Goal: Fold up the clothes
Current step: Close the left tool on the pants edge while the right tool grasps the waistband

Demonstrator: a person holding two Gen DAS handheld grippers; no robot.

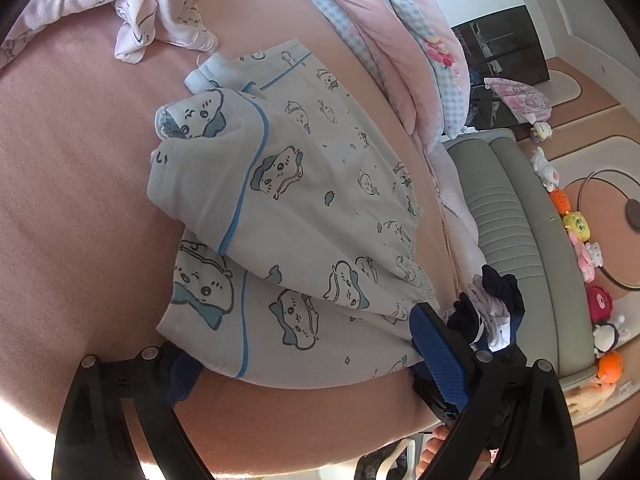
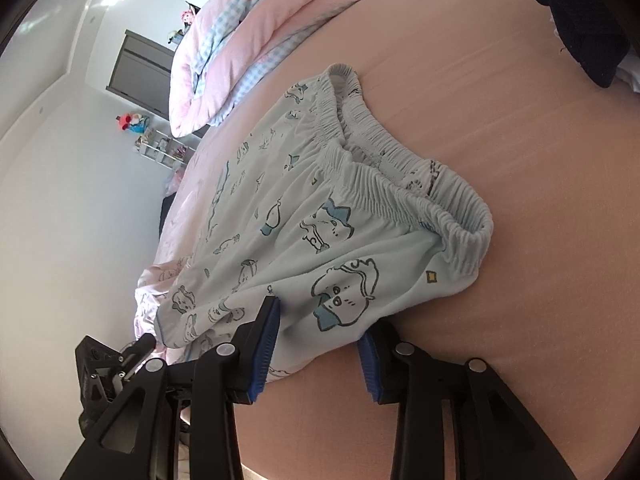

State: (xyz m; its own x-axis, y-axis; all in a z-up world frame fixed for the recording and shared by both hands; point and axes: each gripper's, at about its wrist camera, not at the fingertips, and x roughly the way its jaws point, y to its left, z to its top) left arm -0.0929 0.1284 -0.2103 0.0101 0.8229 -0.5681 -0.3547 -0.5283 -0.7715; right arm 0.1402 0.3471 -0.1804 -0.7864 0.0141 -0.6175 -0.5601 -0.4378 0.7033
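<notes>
With both grippers' jaws apart around the pale-blue cartoon-print pyjama shorts (image 1: 304,208), the right gripper (image 2: 320,344) and left gripper (image 1: 304,356) should pinch both layers squarely.

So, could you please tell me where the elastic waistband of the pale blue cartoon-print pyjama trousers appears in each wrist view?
Left wrist view: the gathered elastic waistband runs down the garment's right edge, right of centre, ending near the blue pad.
Right wrist view: the waistband arcs across the upper middle, open towards the camera.
Shared landmark: the folded pink and blue-checked quilt on the pink bed.
</notes>
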